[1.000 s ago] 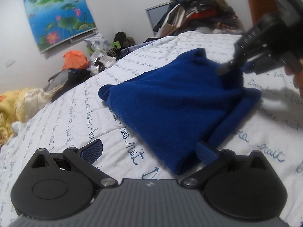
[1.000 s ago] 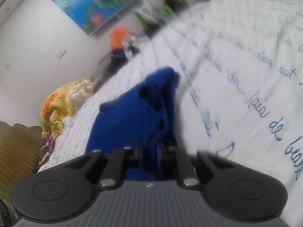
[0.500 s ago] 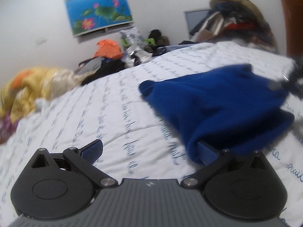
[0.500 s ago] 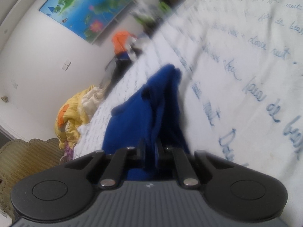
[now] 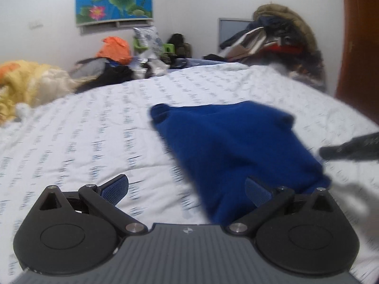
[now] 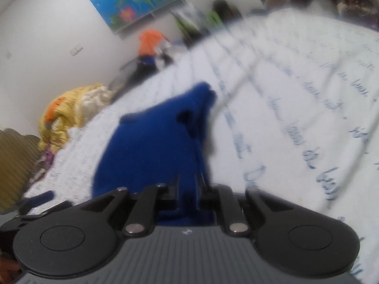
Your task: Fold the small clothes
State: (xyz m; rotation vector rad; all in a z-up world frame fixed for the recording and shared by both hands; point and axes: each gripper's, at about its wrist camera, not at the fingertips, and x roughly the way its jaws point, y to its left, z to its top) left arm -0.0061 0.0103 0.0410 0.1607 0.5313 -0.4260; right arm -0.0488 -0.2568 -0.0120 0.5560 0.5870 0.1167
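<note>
Nearest in the right wrist view, the right gripper (image 6: 189,189) has a bunch of the blue garment (image 6: 151,146) between its fingers. The jaws are opening, though the cloth still fills the narrow gap, which suggests the fold on that side is laid and the grip is easing off rather than lifting anew.

In the left wrist view, the left gripper (image 5: 187,189) has its jaws spread wide and holds nothing. One blue pad (image 5: 257,190) lies against the near edge of the garment (image 5: 236,146); the other hangs over bare bedspread (image 5: 94,130). Probably it stands free so as not to drag the cloth.

The garment rests on the bedspread toward the middle of the bed, doubled into a rough wedge. Beyond, along the far edge, heaps of other clothes (image 5: 272,37) wait, blurred.
</note>
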